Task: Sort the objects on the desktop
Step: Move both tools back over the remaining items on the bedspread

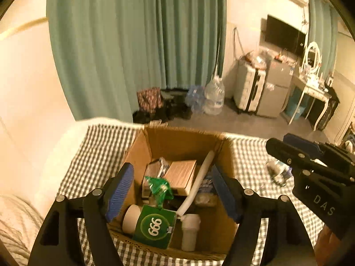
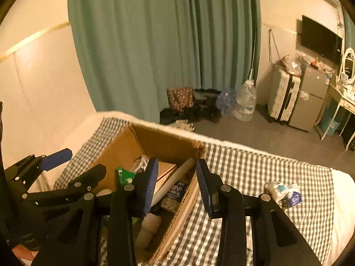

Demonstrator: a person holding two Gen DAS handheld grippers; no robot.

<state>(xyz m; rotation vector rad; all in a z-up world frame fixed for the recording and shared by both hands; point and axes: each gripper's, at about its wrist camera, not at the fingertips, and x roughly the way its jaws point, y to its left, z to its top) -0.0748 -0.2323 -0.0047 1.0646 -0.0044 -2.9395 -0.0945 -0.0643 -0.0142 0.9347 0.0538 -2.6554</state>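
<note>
An open cardboard box (image 1: 142, 146) stands on a checked cloth (image 1: 102, 146). It holds a green "999" box (image 1: 155, 226), a green spray bottle (image 1: 159, 188), a white tube (image 1: 199, 177), a white bottle (image 1: 189, 230) and a brown carton (image 1: 182, 175). My left gripper (image 1: 173, 188) is open and empty above the box. My right gripper (image 2: 177, 181) is open and empty over the box's right wall (image 2: 184, 208); it also shows in the left wrist view (image 1: 295, 150). A small packet (image 2: 284, 192) lies on the cloth (image 2: 255, 173) to the right.
The cloth covers a bed with white bedding (image 2: 344, 199). Beyond it are a green curtain (image 1: 133, 44), water bottles (image 1: 213, 97), a suitcase (image 1: 248, 88), a small fridge (image 1: 275, 90) and a white dressing table (image 1: 310, 88) on a grey floor.
</note>
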